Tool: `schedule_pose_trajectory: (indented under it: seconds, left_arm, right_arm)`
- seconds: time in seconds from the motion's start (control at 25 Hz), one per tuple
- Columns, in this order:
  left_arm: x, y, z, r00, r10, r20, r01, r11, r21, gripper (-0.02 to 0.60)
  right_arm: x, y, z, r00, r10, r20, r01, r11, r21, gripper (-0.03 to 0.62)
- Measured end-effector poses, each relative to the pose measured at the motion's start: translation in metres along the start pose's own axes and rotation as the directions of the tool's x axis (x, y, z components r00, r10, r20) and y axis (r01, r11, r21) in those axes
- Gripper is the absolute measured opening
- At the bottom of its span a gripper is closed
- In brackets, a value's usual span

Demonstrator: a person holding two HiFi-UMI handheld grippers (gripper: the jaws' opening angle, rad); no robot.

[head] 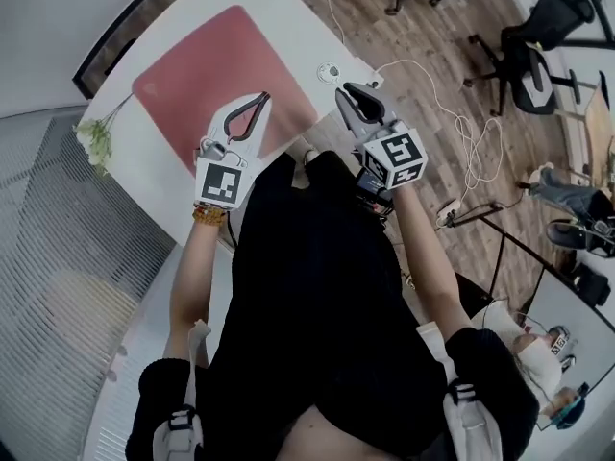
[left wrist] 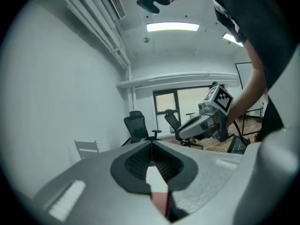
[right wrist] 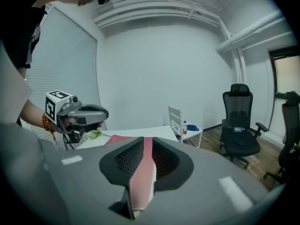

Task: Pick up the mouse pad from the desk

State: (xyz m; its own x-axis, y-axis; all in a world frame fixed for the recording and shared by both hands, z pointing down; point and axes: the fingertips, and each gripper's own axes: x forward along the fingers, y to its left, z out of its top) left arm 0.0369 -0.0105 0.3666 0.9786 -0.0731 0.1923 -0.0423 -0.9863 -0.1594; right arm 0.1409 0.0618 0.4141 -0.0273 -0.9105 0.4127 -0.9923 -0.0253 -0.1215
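The red mouse pad (head: 216, 75) lies flat on the white desk (head: 144, 176). My left gripper (head: 261, 98) hovers over the pad's near edge, its tips closed together with nothing in them. In the left gripper view its jaws (left wrist: 151, 144) meet at the tip, and only desk and pad show through the hollow behind. My right gripper (head: 342, 92) is beside the pad's right corner at the desk's edge. Its jaws (right wrist: 146, 139) stand a narrow slit apart, with red pad visible through the gap. The pad (right wrist: 119, 138) is not held.
A green sprig (head: 96, 140) lies at the desk's left end. A small white round device (head: 329, 70) with a cable sits near the right edge. Black office chairs (head: 538, 46) and a loose white cable (head: 461, 128) are on the wooden floor to the right.
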Motion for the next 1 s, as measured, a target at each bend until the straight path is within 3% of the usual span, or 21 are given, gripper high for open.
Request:
schedule_pose_trajectory:
  seconds: [0.28,0.44,0.6,0.72,1.0]
  left_arm:
    - [0.037,-0.007,-0.011,0.972,-0.226,-0.058,0.232,0.964,0.133,0.002]
    - [0.058,-0.016,-0.026,0.938,-0.322,-0.128,0.344,0.912,0.225,0.009]
    - [0.082,-0.018,-0.057,0.902,-0.384,-0.196,0.422,0.880,0.219,0.015]
    - [0.089,-0.012,-0.085,0.863,-0.433,-0.261,0.488,0.849,0.204,0.018]
    - [0.112,-0.022,-0.151,0.737,-0.552,-0.390,0.650,0.737,0.186,0.029]
  right_arm:
    - [0.009,-0.025,-0.006,0.999,-0.043,-0.002,0.043,0.997,0.062,0.084]
    - [0.025,-0.037,-0.022,0.999,-0.031,-0.010,0.031,0.994,0.102,0.086]
    - [0.048,-0.049,-0.044,0.999,-0.027,-0.046,0.033,0.992,0.122,0.095]
    - [0.070,-0.043,-0.065,0.997,-0.011,-0.080,0.025,0.985,0.169,0.109]
    - [0.110,-0.030,-0.128,0.969,0.042,-0.242,0.007,0.980,0.197,0.183]
